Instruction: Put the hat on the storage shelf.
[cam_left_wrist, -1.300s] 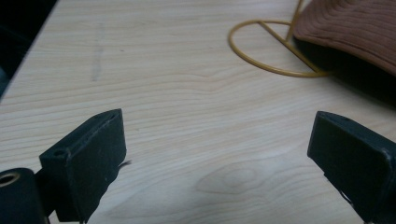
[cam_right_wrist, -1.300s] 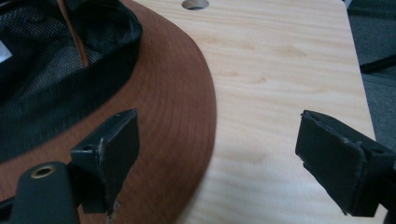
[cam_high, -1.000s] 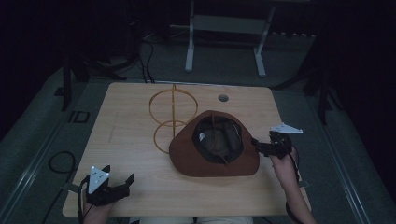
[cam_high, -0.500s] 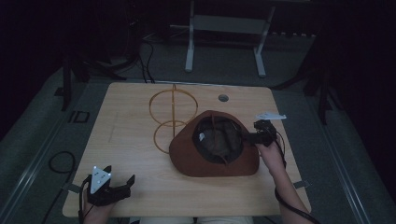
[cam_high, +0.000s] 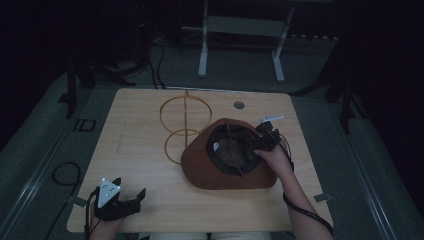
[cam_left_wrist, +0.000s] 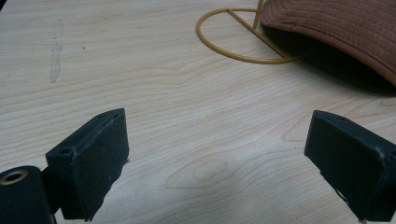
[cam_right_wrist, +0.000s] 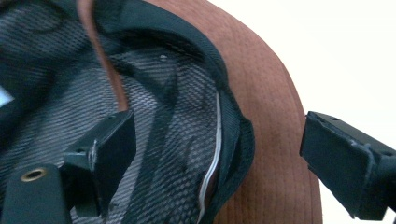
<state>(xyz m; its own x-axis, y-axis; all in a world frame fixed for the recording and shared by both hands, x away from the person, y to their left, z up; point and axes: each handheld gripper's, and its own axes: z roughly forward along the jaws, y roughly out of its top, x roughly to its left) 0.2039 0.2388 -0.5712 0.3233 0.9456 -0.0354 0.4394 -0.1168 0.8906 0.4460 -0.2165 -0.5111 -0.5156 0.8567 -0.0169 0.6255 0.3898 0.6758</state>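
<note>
Lying crown-down, the brown hat (cam_high: 200, 165) shows its mesh lining to the right tool (cam_high: 263, 138), jaws spread astride its rim.

The hat (cam_high: 227, 160) lies upside down on the table (cam_high: 140, 145), right of the table's middle, and serves as the landmark: the wire stand (cam_high: 184, 122) sits just to its left and behind it, its lower ring reaching under the hat's brim, while a round hole (cam_high: 239, 105) in the tabletop lies behind the hat near the far edge. The right gripper (cam_high: 264, 139) is at the hat's right side, one jaw inside the crown opening and the other outside over the brim. The left gripper (cam_high: 120, 204) rests well to the hat's left and in front of it, at the table's near edge.
</note>
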